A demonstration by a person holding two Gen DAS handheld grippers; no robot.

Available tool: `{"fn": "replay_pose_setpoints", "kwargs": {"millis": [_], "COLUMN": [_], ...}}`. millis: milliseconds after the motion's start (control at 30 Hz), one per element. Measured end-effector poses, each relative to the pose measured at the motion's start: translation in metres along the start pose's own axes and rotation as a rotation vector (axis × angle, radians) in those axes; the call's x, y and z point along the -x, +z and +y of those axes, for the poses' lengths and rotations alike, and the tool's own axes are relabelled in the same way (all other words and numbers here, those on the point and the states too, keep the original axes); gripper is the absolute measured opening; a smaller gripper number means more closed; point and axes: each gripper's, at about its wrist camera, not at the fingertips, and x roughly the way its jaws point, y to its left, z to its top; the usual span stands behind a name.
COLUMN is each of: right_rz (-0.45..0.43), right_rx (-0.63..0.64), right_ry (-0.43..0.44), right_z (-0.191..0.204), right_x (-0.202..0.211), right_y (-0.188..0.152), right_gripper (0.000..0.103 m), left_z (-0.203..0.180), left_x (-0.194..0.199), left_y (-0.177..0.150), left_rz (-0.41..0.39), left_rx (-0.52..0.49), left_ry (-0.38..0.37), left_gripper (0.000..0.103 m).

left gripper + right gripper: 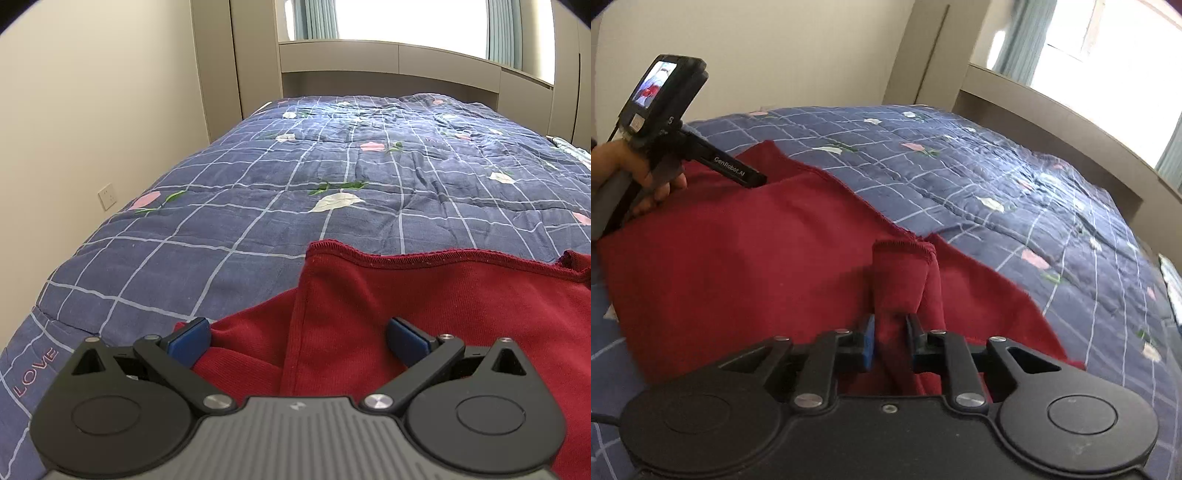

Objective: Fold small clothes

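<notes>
A dark red garment point(424, 314) lies spread on the blue checked quilt point(258, 206), partly folded over itself. My left gripper point(299, 341) is open, its blue pads wide apart over the garment's near left part. In the right wrist view my right gripper point(890, 343) is shut on a bunched fold of the red garment point(738, 266), which stands up between the blue pads. The left gripper's body point(683, 147), held in a hand, shows at the garment's far left edge; its fingertips are hidden behind the cloth.
The quilt point(997, 184) covers a bed that runs to a grey headboard ledge point(388, 62) under a bright window. A cream wall point(92, 129) with a socket runs along the left side. A patterned cloth point(1172, 280) lies at the bed's right edge.
</notes>
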Motion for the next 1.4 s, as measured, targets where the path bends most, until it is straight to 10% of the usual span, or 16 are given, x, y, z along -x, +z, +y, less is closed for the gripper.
{"fn": "replay_pose_setpoints", "kwargs": {"millis": [133,367,500,700,1100,1400], "right_rz": [-0.026,-0.013,-0.034,-0.057,0.028,-0.015], "right_rx": [-0.247,-0.400,-0.367,-0.358,-0.374,-0.376], "right_ry": [0.073,0.161,0.045,-0.182,-0.247,-0.329], "right_z": [-0.034,-0.062,-0.070,-0.106,-0.106,-0.107], "right_x": [0.005,-0.013,-0.014,-0.013,-0.052,-0.026], "right_y": [0.004,0.023,0.026,0.026,-0.008,-0.003], "right_gripper": [0.042,0.027,0.002,0.002,0.004,0.067], "left_z": [0.001,0.001,0.001,0.001,0.001,0.001], "left_x": [0.000,0.000,0.001,0.001,0.000,0.000], "left_y": [0.000,0.000,0.000,0.000,0.000,0.000], "left_rz": [0.000,0.000,0.000,-0.001,-0.002,-0.002], "left_rx": [0.003,0.007,0.007,0.008,0.010,0.016], "left_ry": [-0.003,-0.005,-0.005,-0.005,-0.007,-0.010], "left_gripper": [0.103,0.103,0.103,0.103,0.103,0.103]}}
